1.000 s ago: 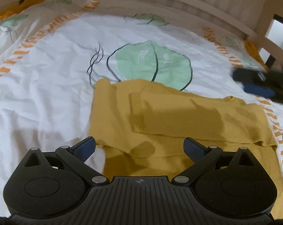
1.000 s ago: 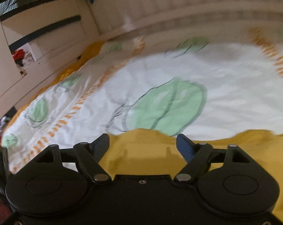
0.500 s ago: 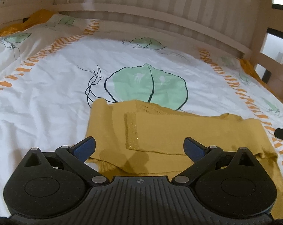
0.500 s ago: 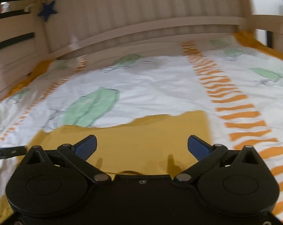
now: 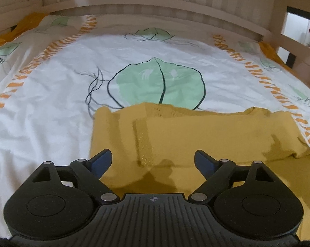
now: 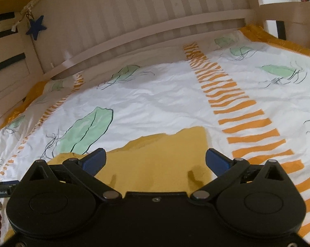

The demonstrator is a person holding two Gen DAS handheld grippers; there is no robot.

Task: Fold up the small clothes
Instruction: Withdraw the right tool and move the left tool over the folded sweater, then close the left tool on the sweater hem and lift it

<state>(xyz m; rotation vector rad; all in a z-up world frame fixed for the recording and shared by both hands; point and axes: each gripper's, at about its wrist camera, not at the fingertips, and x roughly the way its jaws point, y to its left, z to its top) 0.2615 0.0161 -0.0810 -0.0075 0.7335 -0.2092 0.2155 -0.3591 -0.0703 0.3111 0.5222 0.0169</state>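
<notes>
**Both grippers poised over a partly folded yellow garment**

We judge the chief risk to be a shallow pinch: catching only the top layer would drag the fold open (the cloth looks thin and limp). The yellow garment (image 5: 196,131) lies flat on the bedsheet (image 5: 52,107), just ahead of and beneath the left gripper (image 5: 153,160) and right gripper (image 6: 156,161). Both sets of jaws stand wide apart, holding nothing.

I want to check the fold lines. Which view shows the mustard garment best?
The left wrist view: the mustard garment shows nearly whole there, with its folded layers and both side edges. The right wrist view shows only its right end, partly behind the open right hand-held gripper.
</notes>
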